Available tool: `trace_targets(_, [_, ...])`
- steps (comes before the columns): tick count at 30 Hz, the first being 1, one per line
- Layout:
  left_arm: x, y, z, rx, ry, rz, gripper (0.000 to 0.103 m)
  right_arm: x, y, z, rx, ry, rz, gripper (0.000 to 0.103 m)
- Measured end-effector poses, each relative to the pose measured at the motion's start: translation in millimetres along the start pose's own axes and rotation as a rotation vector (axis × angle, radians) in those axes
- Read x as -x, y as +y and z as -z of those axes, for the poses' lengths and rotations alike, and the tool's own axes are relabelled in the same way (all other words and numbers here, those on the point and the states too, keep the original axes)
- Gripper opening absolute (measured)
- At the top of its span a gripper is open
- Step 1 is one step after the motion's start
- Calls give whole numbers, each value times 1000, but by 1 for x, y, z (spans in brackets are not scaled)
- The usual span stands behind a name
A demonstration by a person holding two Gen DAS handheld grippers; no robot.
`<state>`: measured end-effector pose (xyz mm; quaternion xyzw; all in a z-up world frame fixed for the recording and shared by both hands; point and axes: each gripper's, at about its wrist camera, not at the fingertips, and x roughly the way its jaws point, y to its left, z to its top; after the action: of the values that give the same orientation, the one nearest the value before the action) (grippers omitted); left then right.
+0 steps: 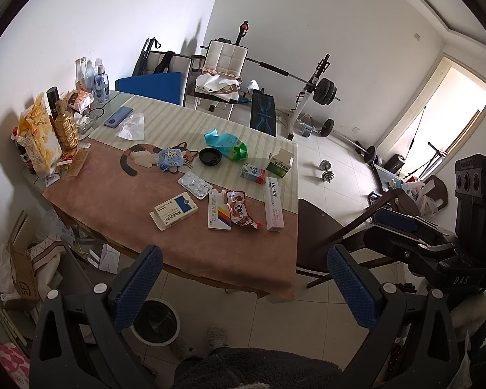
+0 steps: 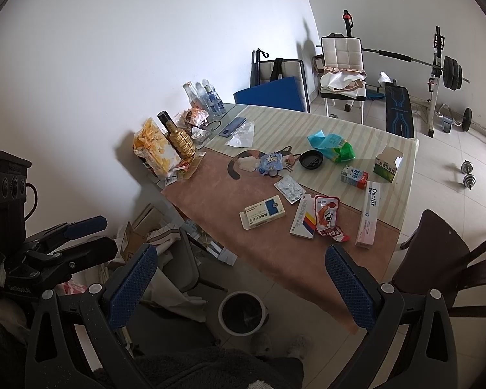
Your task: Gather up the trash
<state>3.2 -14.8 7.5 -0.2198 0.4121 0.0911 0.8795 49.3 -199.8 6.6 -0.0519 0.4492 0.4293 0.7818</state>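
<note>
Litter lies on the table (image 1: pixel 120 207): a red snack wrapper (image 1: pixel 241 210) (image 2: pixel 329 218), a blister pack (image 1: pixel 195 186) (image 2: pixel 290 188), medicine boxes (image 1: pixel 175 210) (image 2: pixel 264 210), a long "Doctor" box (image 1: pixel 273 202) (image 2: pixel 369 214), a milk carton (image 1: pixel 252 173) (image 2: pixel 354 175), a green-blue bag (image 1: pixel 228 142) (image 2: pixel 333 144) and a black lid (image 1: pixel 210 156) (image 2: pixel 311 159). A white bin (image 1: pixel 155 321) (image 2: pixel 241 312) with a black liner stands on the floor below the table's near edge. My left gripper (image 1: pixel 243 288) and right gripper (image 2: pixel 241 287) are open and empty, held short of the table.
Bottles (image 1: pixel 94 79), snack bags (image 1: pixel 39 136) and a phone (image 1: pixel 118 116) crowd the table's far left. A dark wooden chair (image 1: pixel 324 236) (image 2: pixel 444 253) stands at the right. Cardboard and bags (image 1: pixel 19 269) pile on the floor left. Weight bench and dumbbells (image 1: pixel 327 170) lie beyond.
</note>
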Motion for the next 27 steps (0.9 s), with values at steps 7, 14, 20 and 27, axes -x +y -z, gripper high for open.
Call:
trace_targets(7, [0,-2,1,0,0,2,103,3,2,-5,-2,1,-4,103])
trace_targets(14, [0,-2,1,-2,0,4,103,3,3,-5,-2,0,-3,103])
trace_targets(20, [0,-5,1,-3,1,5,103,3,2,-5,-2,0,-4,103])
trace_targets(27, [1,-10,2,-4,2,7,103,4,1,-6,-4,1,-4,103])
